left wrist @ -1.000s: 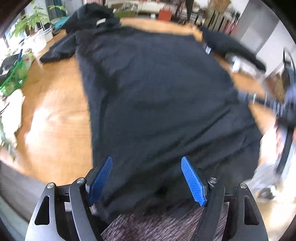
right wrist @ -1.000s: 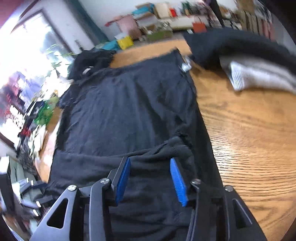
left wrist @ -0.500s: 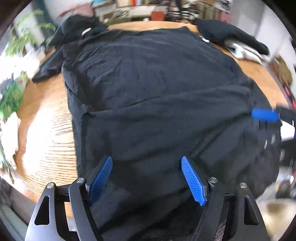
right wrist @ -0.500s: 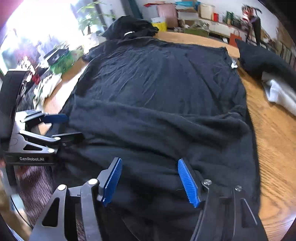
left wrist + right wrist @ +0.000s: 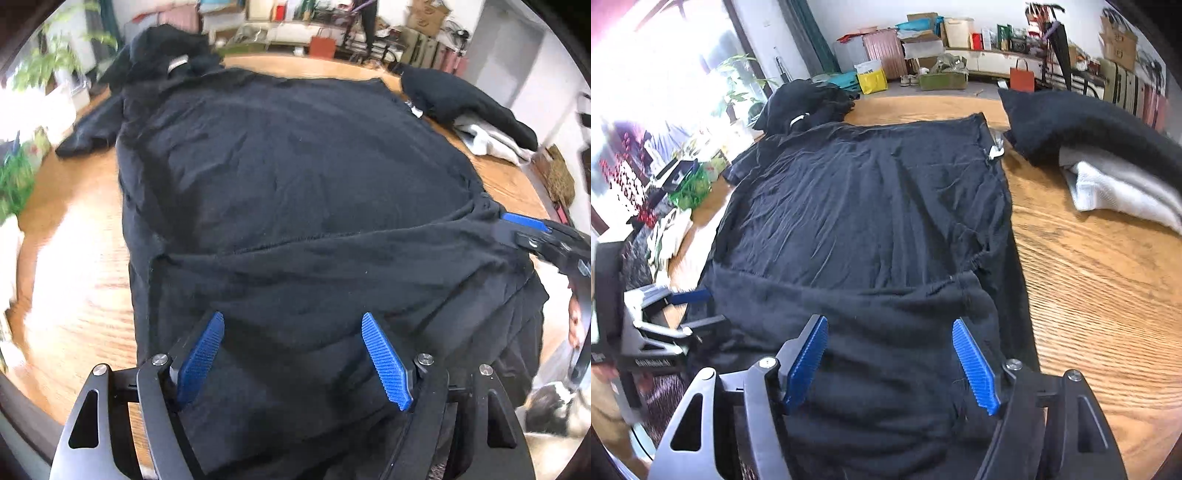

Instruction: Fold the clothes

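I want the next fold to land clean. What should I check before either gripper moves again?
1. Left gripper free of cloth: ok, open above the shirt.
2. Right gripper free of cloth: ok, open too.
3. Near fold laid across the shirt: ok, though its right end is bunched.
4. Far half lies flat: ok, only light wrinkles.
5. Room beside the shirt: not ok, a dark pile and a white cloth sit close on the table.
6. Sleeves tucked: cannot tell.
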